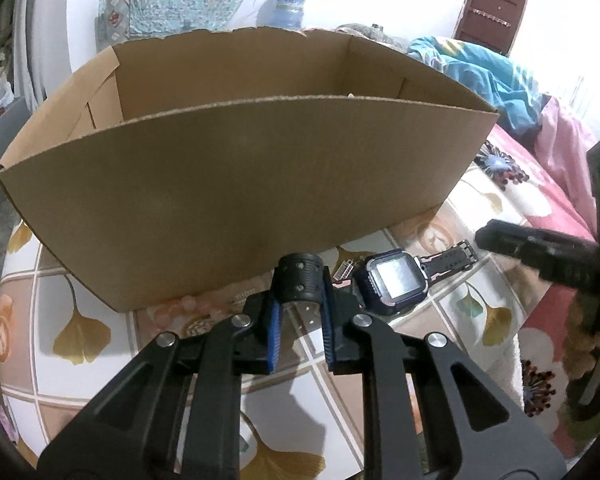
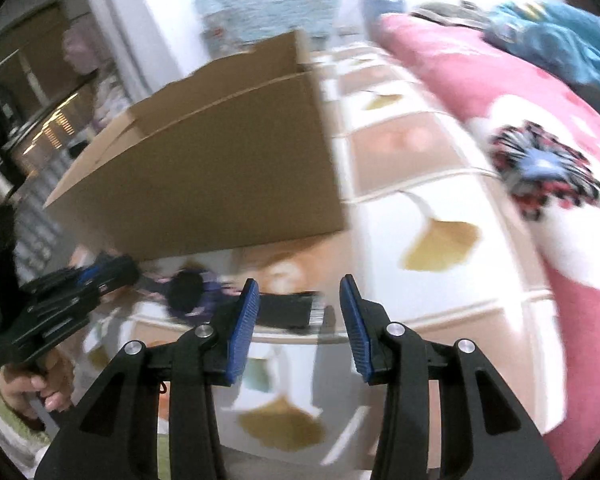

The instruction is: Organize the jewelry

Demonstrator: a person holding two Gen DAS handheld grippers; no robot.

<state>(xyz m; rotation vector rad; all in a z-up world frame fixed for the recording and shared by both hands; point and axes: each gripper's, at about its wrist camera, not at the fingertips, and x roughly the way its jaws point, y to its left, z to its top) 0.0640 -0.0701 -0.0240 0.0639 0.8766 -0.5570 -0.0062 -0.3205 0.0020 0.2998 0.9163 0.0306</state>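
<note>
My left gripper [image 1: 300, 304] is shut on a black perforated watch strap [image 1: 301, 280], held just in front of an open brown cardboard box [image 1: 236, 184]. The strap belongs to a dark blue smartwatch [image 1: 394, 282] lying on the patterned cloth to the right; its other strap [image 1: 448, 258] points right. My right gripper [image 2: 298, 312] is open and empty, low over the cloth, with the watch's black strap [image 2: 290, 312] lying between and beyond its fingers. The right wrist view is blurred. The box [image 2: 220, 184] stands to its upper left.
The right gripper [image 1: 540, 248] shows at the right edge of the left wrist view; the left gripper [image 2: 72, 296] shows at the left of the right wrist view. A pink flowered blanket [image 2: 500, 92] and blue cloth [image 1: 480, 76] lie to the right. A water jug [image 1: 288, 8] stands behind.
</note>
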